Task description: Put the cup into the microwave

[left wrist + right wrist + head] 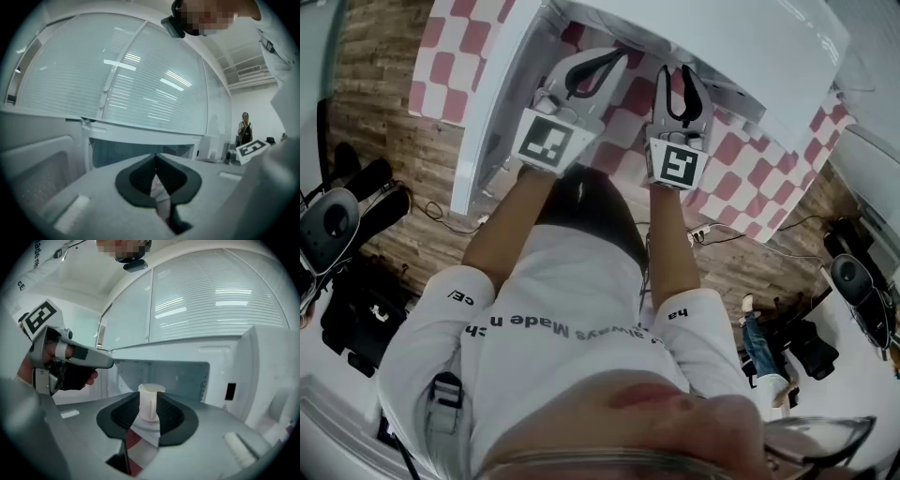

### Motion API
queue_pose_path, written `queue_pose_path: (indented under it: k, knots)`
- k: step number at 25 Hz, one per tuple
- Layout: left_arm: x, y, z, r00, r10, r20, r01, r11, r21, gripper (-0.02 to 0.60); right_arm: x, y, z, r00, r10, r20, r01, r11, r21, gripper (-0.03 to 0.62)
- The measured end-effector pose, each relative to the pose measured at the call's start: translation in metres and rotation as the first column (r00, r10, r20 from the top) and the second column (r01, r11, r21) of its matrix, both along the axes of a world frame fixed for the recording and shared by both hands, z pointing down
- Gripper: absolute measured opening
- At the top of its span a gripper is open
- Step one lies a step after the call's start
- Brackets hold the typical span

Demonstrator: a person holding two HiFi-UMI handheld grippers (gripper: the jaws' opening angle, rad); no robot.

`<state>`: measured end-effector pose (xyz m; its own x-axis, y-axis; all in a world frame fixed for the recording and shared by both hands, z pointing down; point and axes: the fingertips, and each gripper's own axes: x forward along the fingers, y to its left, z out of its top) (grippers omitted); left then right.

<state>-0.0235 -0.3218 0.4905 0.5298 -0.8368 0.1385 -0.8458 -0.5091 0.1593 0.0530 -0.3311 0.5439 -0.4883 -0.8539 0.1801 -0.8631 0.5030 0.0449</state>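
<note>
A small white cup (150, 401) stands upright on the floor of the open white microwave (187, 376). My right gripper (149, 416) points level into the cavity; its dark jaws stand apart on either side of the cup, and I see no pad pressing on it. In the head view both grippers reach toward the microwave (741, 47), the right gripper (682, 80) beside the left gripper (598, 61), and the cup is hidden there. The left gripper (156, 161) is shut, tips touching, with nothing between them. It faces the cavity, with the open door (42, 168) at its left.
The microwave sits on a red-and-white checked cloth (441, 66). The open door (487, 122) juts out at the left. On the wooden floor (384, 56) lie cables and black gear (342, 225). A person (244, 129) stands far off by the blinds.
</note>
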Motion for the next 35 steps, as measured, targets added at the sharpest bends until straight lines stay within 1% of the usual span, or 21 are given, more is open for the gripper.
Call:
queue_pose_path:
  k: [3, 5, 9, 11, 13, 17, 22, 31, 35]
  knots:
    - [-0.001, 0.015, -0.018, 1.0, 0.02, 0.019, -0.02, 1.0, 0.008, 0.003, 0.004, 0.023, -0.034, 0.998, -0.014, 0.065, 0.014, 1.0, 0.0, 0.1]
    - [-0.002, 0.024, -0.036, 0.999, 0.032, 0.029, -0.033, 0.999, 0.018, 0.003, 0.007, 0.037, -0.061, 0.996, -0.029, 0.09, 0.028, 1.0, 0.006, 0.09]
    - [0.007, 0.035, -0.08, 0.998, 0.057, 0.027, -0.058, 0.997, 0.044, 0.003, 0.016, 0.055, -0.116, 0.992, -0.052, 0.112, 0.049, 0.998, 0.032, 0.074]
    - [0.014, 0.046, -0.1, 0.996, 0.082, 0.027, -0.084, 0.995, 0.054, 0.003, 0.019, 0.067, -0.144, 0.989, -0.071, 0.126, 0.066, 0.997, 0.044, 0.066]
    - [0.021, 0.058, -0.121, 0.994, 0.111, 0.014, -0.112, 0.991, 0.072, 0.003, 0.022, 0.078, -0.169, 0.988, -0.096, 0.117, 0.09, 0.994, 0.054, 0.054]
    - [0.032, 0.087, -0.164, 0.987, 0.158, -0.005, -0.157, 0.983, 0.092, 0.003, 0.025, 0.105, -0.218, 0.984, -0.125, 0.127, 0.117, 0.991, 0.068, 0.052]
    - [0.038, 0.113, -0.204, 0.982, 0.19, 0.004, -0.189, 0.976, 0.109, 0.003, 0.031, 0.134, -0.258, 0.984, -0.161, 0.078, 0.156, 0.985, 0.068, 0.046]
    - [0.046, 0.154, -0.26, 0.975, 0.221, 0.014, -0.221, 0.962, 0.158, 0.003, 0.037, 0.176, -0.315, 0.978, -0.183, 0.1, 0.175, 0.981, 0.079, 0.036]
    - [0.049, 0.173, -0.274, 0.973, 0.232, 0.009, -0.231, 0.958, 0.171, 0.003, 0.037, 0.195, -0.328, 0.977, -0.2, 0.079, 0.193, 0.978, 0.082, 0.031]
